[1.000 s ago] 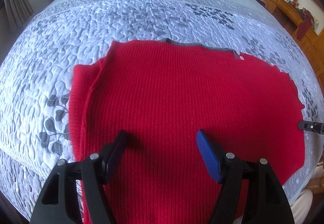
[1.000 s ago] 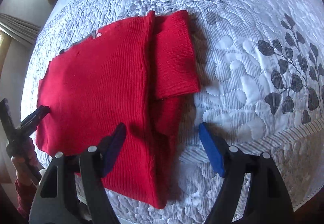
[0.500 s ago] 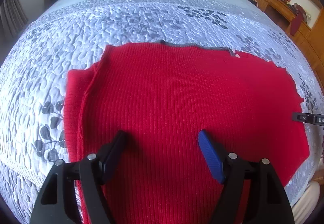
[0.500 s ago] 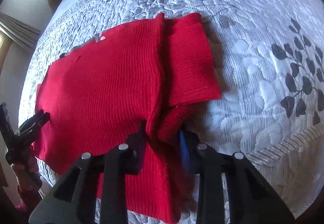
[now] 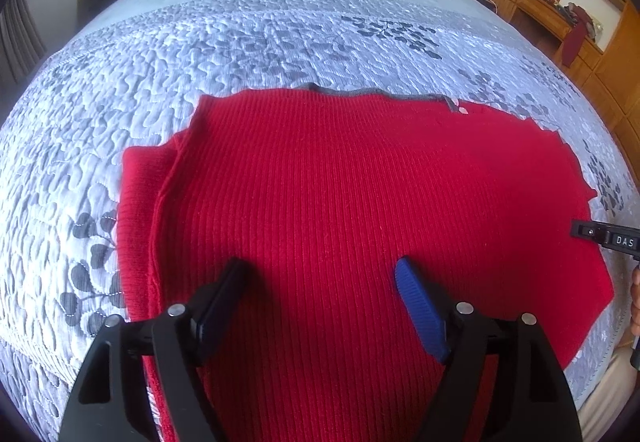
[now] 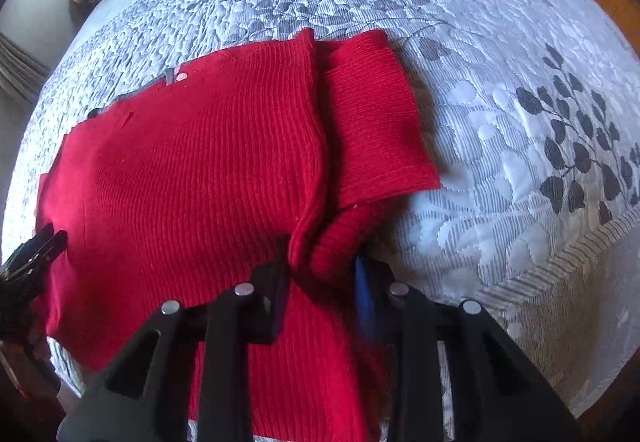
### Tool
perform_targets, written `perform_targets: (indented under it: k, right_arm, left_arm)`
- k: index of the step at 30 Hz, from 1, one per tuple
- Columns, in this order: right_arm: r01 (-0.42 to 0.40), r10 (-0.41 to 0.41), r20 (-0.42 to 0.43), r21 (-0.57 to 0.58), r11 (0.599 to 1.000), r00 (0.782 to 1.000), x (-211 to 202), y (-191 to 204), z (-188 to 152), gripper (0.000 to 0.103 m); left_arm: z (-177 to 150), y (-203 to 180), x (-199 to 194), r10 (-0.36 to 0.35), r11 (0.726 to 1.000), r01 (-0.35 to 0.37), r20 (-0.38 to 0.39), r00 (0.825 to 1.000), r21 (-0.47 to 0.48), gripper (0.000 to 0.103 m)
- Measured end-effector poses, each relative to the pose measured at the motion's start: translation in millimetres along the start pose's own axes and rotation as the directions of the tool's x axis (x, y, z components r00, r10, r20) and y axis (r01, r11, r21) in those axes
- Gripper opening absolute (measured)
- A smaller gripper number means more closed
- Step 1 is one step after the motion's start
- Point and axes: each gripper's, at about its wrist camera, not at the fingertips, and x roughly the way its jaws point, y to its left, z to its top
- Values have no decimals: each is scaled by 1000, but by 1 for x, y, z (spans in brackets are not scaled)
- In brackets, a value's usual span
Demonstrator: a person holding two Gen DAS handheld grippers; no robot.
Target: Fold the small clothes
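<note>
Pinching a bunched fold of the red sweater (image 6: pixel 192 178) at lower centre, the right gripper (image 6: pixel 322 274) may lose the thick layers; the left gripper (image 5: pixel 320 282) is opening, nothing between, above the sweater on the quilt (image 5: pixel 168 54).

Red ribbed knit sweater (image 5: pixel 360 202) spread flat on a quilted bed.
It lies with its grey-trimmed neckline at the far edge and its ribs running toward the near edge. In the right wrist view the sweater (image 6: pixel 192 178) has one short sleeve folded alongside the body, its cuff flat on the quilt, and a bunched ridge of knit rises at the side seam near the bottom edge.
</note>
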Motion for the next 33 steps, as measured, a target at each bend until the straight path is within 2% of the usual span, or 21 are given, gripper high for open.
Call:
perform_targets:
  k: [3, 10, 17, 22, 28, 33]
  right_arm:
    - [25, -25, -4, 8, 1000, 1000, 2, 2, 1, 28]
    - [-18, 19, -12, 63, 998, 1000, 5, -6, 3, 28]
    - [-2, 10, -71, 115, 993, 997, -6, -5, 9, 24]
    - [56, -48, -92, 85, 995, 995, -21, 8, 13, 18]
    - [100, -91, -109, 79, 992, 990, -36, 23, 26, 16]
    - [149, -146, -104, 25, 988, 984, -52, 50, 39, 15]
  left_arm:
    - [0, -1, 0, 4, 1000, -4, 3, 1000, 2, 79]
    - [0, -1, 2, 2, 1000, -2, 6, 1000, 5, 79]
    - [0, -1, 3, -6, 1000, 6, 3, 1000, 13, 80]
    - [2, 2, 6, -25, 1000, 25, -4, 1000, 14, 82]
    - [6, 8, 4, -75, 997, 75, -31, 997, -7, 83]
    - [9, 14, -1, -118, 993, 116, -56, 991, -23, 83]
